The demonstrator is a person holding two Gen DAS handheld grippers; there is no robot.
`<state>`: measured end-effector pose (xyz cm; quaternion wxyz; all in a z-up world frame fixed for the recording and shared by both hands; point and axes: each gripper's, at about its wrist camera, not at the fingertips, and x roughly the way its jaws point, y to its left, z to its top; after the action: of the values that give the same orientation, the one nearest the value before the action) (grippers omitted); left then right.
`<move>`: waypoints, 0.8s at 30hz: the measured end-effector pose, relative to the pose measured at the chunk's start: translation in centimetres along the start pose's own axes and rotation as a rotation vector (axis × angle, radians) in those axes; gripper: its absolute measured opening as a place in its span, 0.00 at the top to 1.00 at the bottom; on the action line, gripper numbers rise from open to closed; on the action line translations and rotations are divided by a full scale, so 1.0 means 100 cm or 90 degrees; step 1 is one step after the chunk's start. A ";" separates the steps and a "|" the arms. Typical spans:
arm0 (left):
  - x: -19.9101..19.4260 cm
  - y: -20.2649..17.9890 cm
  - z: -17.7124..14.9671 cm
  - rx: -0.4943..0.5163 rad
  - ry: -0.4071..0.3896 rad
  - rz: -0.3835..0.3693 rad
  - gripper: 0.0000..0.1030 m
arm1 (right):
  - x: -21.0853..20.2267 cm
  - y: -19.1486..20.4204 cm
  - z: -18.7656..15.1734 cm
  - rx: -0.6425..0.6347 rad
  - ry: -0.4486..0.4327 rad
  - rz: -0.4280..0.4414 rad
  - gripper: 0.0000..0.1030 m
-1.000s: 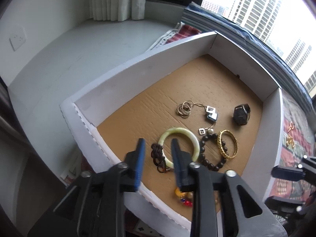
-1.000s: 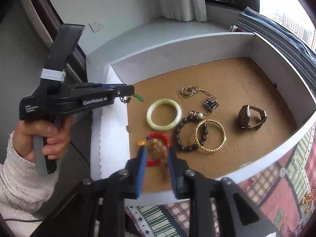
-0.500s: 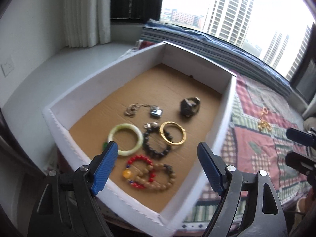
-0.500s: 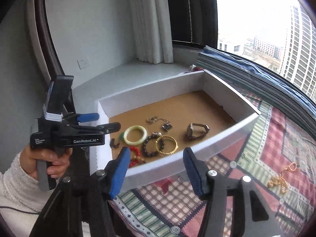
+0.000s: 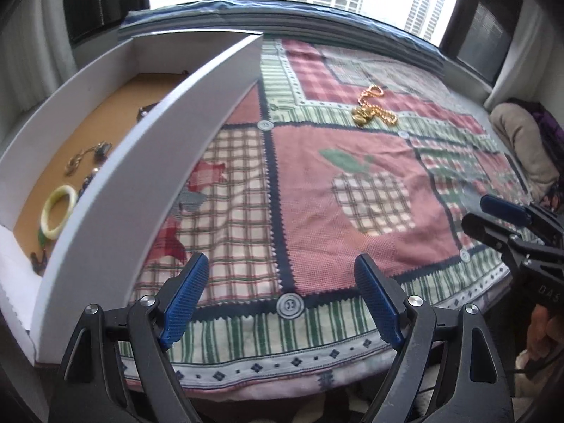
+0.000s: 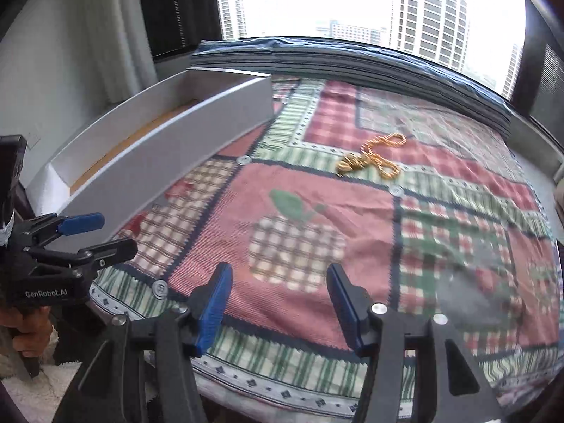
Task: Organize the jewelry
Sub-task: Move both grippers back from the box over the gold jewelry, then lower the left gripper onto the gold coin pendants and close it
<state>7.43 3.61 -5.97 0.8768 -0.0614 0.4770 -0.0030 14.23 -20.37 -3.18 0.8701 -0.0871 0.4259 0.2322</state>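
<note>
— Left tongs (image 5: pixel 282 294)?
— Spread wide, nothing between the blue pads (image 5: pixel 185 296), hanging over the patchwork cloth (image 5: pixel 317 190) near its front edge.
— Right tongs (image 6: pixel 278 301)?
— Parted about halfway, also empty, above the checked apple patch (image 6: pixel 296 250) on the same cloth.
— Jewelry left outside?
— One gold chain (image 5: pixel 373 107), heaped loosely on the cloth toward the window side, well apart from both tongs and from the box.
— And the box (image 5: pixel 141 190)?
— White walls, brown cardboard floor, sitting at the left end of the cloth. Inside, by the near wall: pale green bangle (image 5: pixel 58 211), lying flat; beyond it a cluster of small metal rings (image 5: pixel 74 164) and dark beads, partly hidden by the wall.
— Hands?
— Glimpsed only at the frame edges, gripping each handle.
</note>
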 end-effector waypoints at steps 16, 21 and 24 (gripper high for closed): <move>0.004 -0.024 0.005 0.067 -0.021 0.077 0.17 | 0.002 -0.019 -0.014 0.038 -0.007 0.007 0.45; 0.020 -0.023 0.005 0.059 0.004 0.057 0.17 | 0.009 -0.022 -0.015 0.043 0.003 0.009 0.45; 0.034 -0.027 0.013 0.061 0.029 0.022 0.17 | 0.013 -0.026 -0.016 0.051 0.006 0.010 0.45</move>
<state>10.50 0.87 -7.80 0.8674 -0.0105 0.4973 -0.0120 15.02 -22.77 -5.28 0.8689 -0.0503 0.4399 0.2214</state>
